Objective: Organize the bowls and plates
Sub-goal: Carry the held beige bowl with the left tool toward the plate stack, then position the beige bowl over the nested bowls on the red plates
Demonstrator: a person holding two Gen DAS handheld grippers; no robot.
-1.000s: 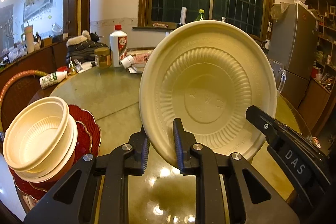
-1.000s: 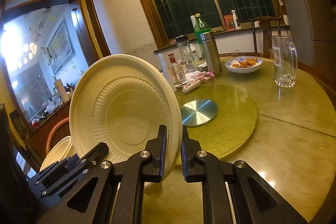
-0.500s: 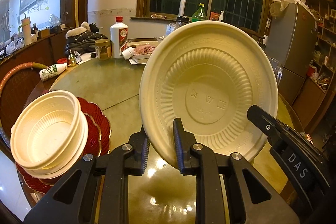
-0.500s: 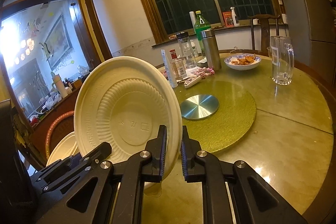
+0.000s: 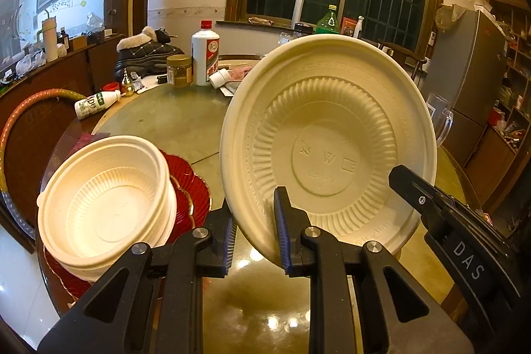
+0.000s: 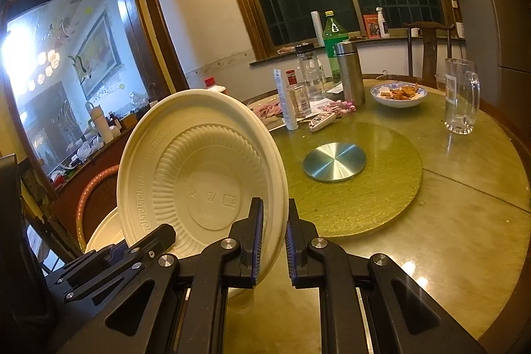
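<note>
A cream plastic plate (image 5: 328, 148) stands nearly on edge above the table, held by both grippers. My left gripper (image 5: 254, 228) is shut on its lower left rim. My right gripper (image 6: 273, 234) is shut on the rim at the other side, and it shows as a black arm at the right in the left wrist view (image 5: 441, 214). The plate's underside faces the right wrist camera (image 6: 202, 175). A stack of cream bowls (image 5: 106, 208) sits on red plates (image 5: 189, 191) at the lower left.
The round table (image 6: 448, 221) carries a green turntable (image 6: 371, 188) with a metal disc (image 6: 333, 161), a glass mug (image 6: 461, 102), a dish of food (image 6: 398, 93), bottles (image 6: 335, 38) and a flask (image 6: 350, 72). A white bottle (image 5: 205, 52) and jar (image 5: 179, 70) stand far left.
Both grippers and the plate have moved toward the bowl stack, which now sits closer and more central in the left wrist view. The grips have not changed.
</note>
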